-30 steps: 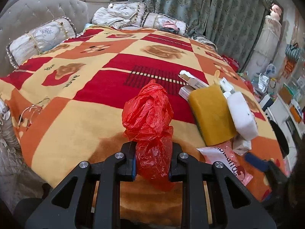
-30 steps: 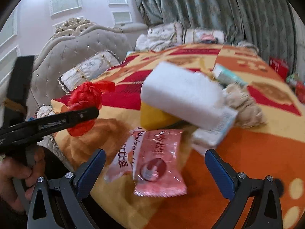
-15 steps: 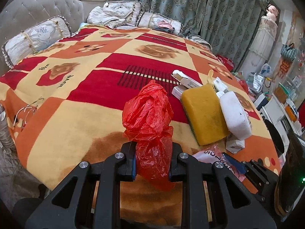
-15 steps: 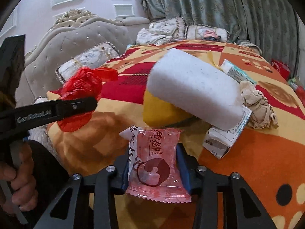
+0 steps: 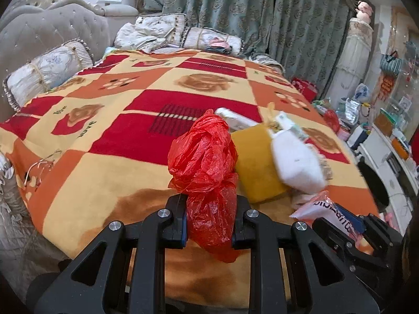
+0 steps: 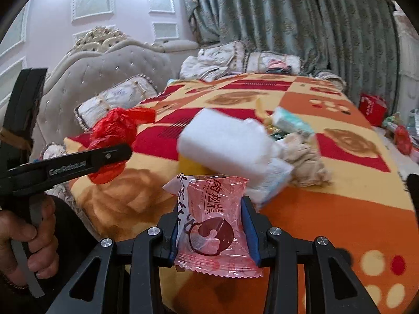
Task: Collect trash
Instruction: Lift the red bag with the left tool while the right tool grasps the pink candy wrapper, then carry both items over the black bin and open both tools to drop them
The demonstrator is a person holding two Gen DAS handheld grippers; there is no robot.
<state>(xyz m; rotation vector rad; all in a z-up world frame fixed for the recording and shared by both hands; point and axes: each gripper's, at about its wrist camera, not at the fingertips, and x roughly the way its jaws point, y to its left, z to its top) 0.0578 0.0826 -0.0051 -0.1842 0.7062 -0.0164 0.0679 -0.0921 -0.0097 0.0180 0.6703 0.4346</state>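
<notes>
Pink wrapper (image 6: 214, 222) lifted since earlier, clamped in right hand-held gripper (image 6: 212, 233), left hand-held gripper (image 5: 209, 221) clenching red bag (image 5: 207, 167)

Reds, yellows and a see-through pink on your bed.
Your blanket (image 5: 110, 172) is checked red, orange and cream with brown roses; the crumpled bag (image 5: 207, 162) is bright red, the wrapper (image 6: 214, 219) clear pink with red print, the sponges (image 5: 258, 164) mustard yellow and white, the curtains (image 6: 301, 21) patterned grey-green.

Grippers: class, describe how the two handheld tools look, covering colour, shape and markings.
Both are black, with angular, triangular-cutout linkages and silver screws. The left gripper shows white "GenRobot.AI" lettering on its side in the right wrist view. The right gripper has blue pads.
</notes>
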